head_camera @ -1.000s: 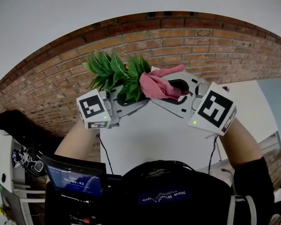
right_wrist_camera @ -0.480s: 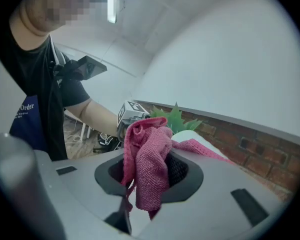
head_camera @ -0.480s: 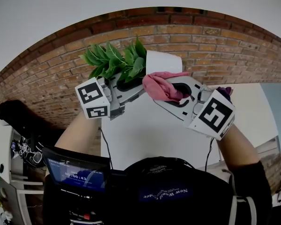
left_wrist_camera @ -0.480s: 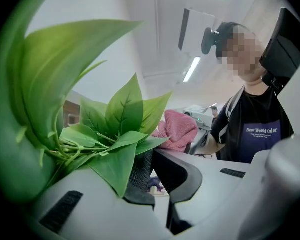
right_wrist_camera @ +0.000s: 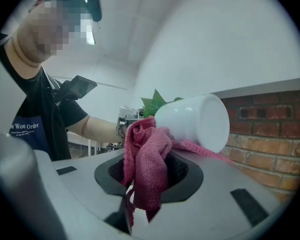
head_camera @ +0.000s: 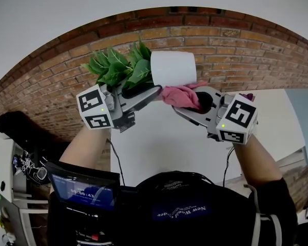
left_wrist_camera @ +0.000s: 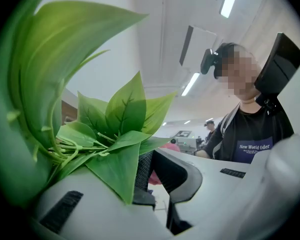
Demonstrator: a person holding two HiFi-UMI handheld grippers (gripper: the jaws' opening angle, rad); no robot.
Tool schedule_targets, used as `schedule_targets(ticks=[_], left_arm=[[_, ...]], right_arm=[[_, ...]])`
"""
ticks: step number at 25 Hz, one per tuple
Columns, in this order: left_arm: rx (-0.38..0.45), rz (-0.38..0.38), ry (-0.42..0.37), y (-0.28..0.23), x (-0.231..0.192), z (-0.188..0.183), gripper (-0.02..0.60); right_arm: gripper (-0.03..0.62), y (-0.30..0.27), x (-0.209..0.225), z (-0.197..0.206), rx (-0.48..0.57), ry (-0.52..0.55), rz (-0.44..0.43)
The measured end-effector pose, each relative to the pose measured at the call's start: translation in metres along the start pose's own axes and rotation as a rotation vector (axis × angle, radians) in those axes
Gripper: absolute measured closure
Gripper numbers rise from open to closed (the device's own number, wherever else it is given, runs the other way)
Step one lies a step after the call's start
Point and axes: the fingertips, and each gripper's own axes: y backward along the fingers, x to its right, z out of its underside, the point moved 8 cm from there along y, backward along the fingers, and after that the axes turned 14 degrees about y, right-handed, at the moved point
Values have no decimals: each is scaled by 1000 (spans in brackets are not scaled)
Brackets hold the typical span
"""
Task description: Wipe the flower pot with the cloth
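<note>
The white flower pot (head_camera: 173, 68) is held in the air in the upper middle of the head view, in front of the brick wall (head_camera: 246, 50). It lies tipped on its side, with its flat base toward the right and its mouth toward the left. The green plant (head_camera: 118, 68) spreads out of the mouth toward the upper left.

The left gripper (head_camera: 151, 89) reaches up from the lower left to the pot's mouth. In the left gripper view its jaws stand almost together, with only a thin slit between them. The plant's stems and leaves lie over the left jaw and hide the exact spot of the pinch.

The right gripper (head_camera: 185, 102) comes in from the lower right. Its jaws are clamped on a bunched pink cloth (right_wrist_camera: 147, 164). The cloth rises out of them and touches the underside of the pot's wall, and one edge trails along the pot toward its base.

Below both grippers lies a white table (head_camera: 159, 147).
</note>
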Motion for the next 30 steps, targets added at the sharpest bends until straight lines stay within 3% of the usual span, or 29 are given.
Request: schedule_targets(ticks=[13, 23, 30], left_arm=[[-33, 160, 10, -5, 21, -10, 575], [-44, 220, 40, -7, 23, -13, 575], [-64, 217, 35, -2, 26, -5, 575]], right_arm=[[485, 7, 28, 30, 2, -190, 12], [485, 36, 65, 41, 240, -522, -31], [485, 56, 80, 35, 360, -603, 23]])
